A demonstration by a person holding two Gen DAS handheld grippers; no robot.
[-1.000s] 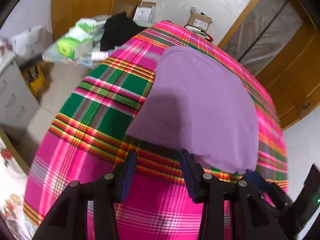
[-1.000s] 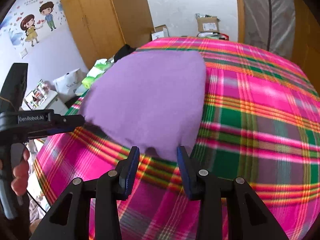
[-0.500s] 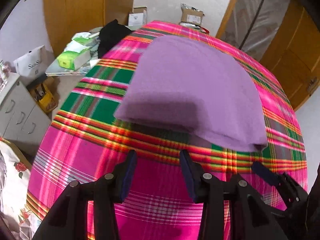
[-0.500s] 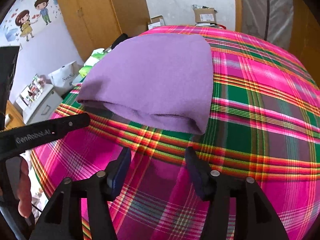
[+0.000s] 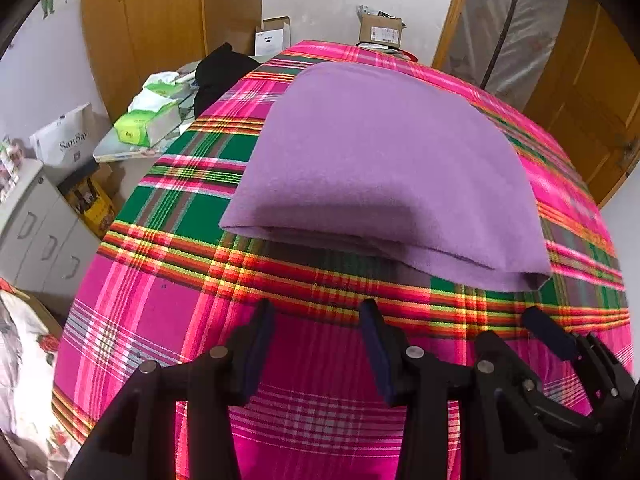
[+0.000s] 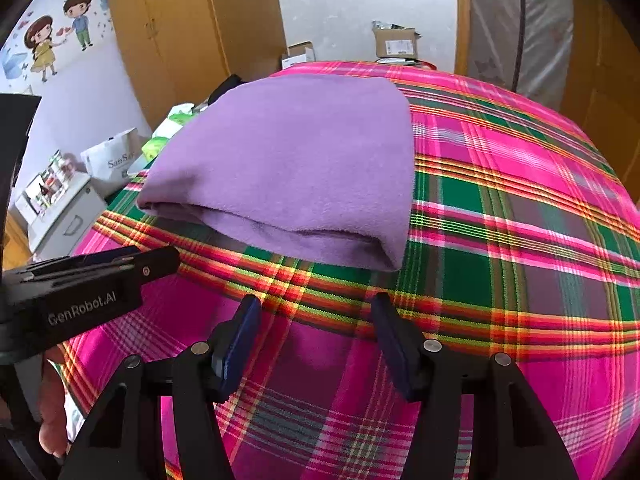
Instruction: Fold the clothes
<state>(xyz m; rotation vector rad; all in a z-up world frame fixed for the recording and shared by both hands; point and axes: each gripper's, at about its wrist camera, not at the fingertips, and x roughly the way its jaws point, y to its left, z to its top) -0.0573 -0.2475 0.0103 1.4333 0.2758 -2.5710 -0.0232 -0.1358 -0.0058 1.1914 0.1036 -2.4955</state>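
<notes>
Lying folded, purple cloth [image 5: 384, 168] on plaid bedspread [image 5: 168, 312]

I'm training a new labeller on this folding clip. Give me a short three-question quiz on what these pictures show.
1. True or false: the purple cloth lies folded on the plaid bedspread.
2. What is between the fingers of the right gripper?
A. the purple cloth
B. nothing
C. a box
3. Fill in: the left gripper is ____, clear of the cloth.

Key: 1 true; 2 B; 3 open
</notes>
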